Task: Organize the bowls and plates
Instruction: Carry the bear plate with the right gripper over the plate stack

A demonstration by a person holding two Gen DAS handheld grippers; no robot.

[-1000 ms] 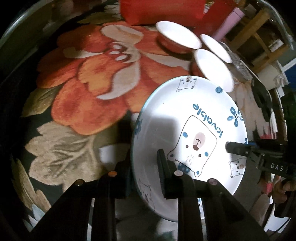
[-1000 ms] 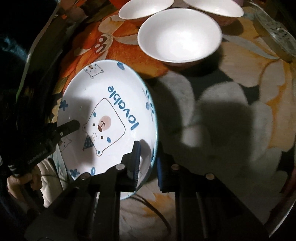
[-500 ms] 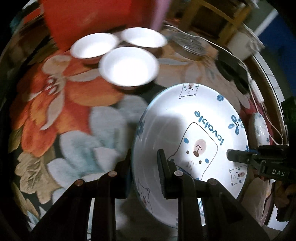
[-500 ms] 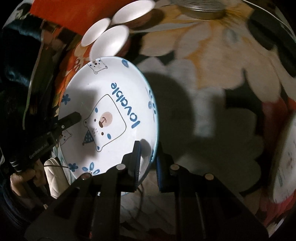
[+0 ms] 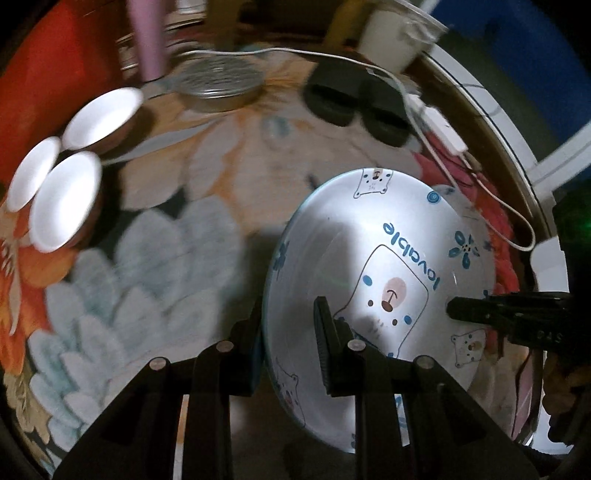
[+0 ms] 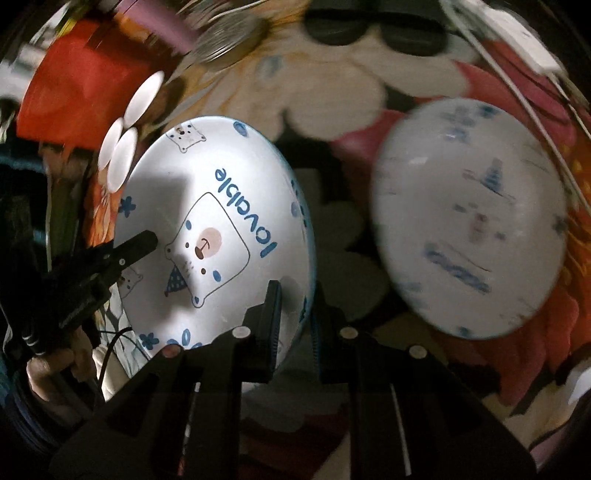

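A white plate with a blue bear print and the word "lovable" (image 5: pixel 388 266) hangs above the flowered tablecloth, held by both grippers at opposite rims. My left gripper (image 5: pixel 290 339) is shut on its left rim, one finger under and one over. My right gripper (image 6: pixel 295 317) is shut on the opposite rim, and its tip (image 5: pixel 465 308) shows across the plate in the left wrist view. A second bear plate (image 6: pixel 469 218) lies blurred on the cloth just right of the held plate (image 6: pixel 214 236). Three white bowls (image 5: pixel 62 199) stand together at the far left.
A round metal lid (image 5: pixel 218 81), two black objects (image 5: pixel 354 99) and a white cable with a plug (image 5: pixel 443 129) lie at the back of the table. A red box (image 5: pixel 55 92), a pink cylinder (image 5: pixel 147 37) and a white cup (image 5: pixel 391 33) stand behind.
Both grippers have carried the bear plate sideways across the table. The bowls have slid to the far left of both views. The second bear plate has come into the right wrist view.
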